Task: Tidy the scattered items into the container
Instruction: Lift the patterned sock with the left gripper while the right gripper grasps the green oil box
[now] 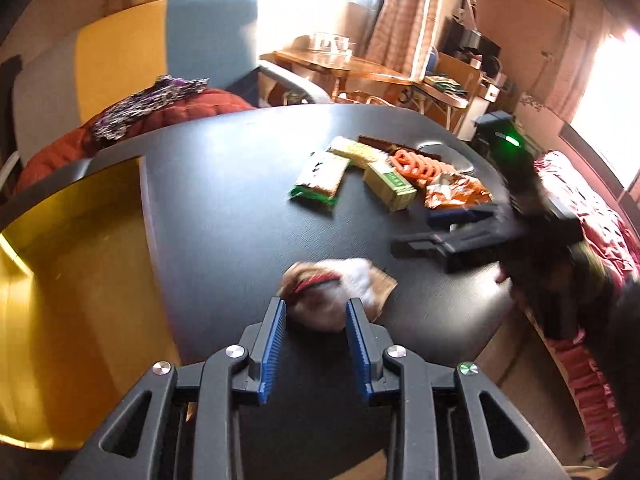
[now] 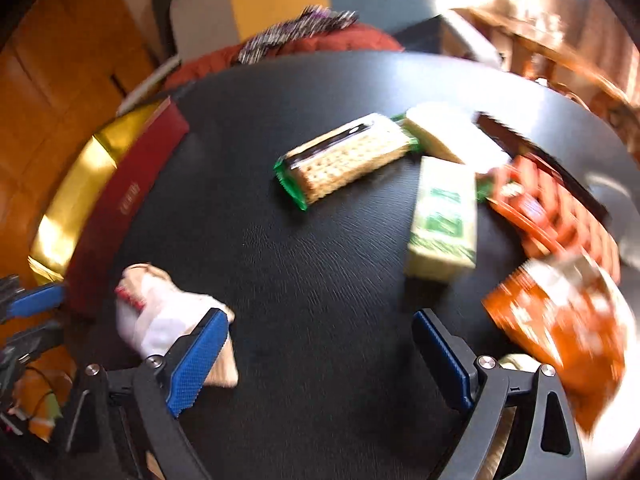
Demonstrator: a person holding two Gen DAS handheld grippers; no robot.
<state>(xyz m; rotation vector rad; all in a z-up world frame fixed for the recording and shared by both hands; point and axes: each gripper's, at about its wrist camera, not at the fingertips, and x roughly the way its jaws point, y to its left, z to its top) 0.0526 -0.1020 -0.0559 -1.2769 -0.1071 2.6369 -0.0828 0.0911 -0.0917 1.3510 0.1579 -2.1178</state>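
Observation:
A white-and-tan snack packet lies on the black table, just past the tips of my left gripper. Its blue pads stand slightly apart and do not press on the packet. The gold-lined container with a dark red wall sits at the left. My right gripper hangs wide open over bare table with nothing between its fingers. Beyond it lie a cracker pack, a green-and-cream box, an orange bag and a strip of orange sachets.
A pale yellow pack and a dark bar lie at the back of the pile. A chair with a red jacket stands behind the table. Red ruffled cloth hangs past the table's right edge.

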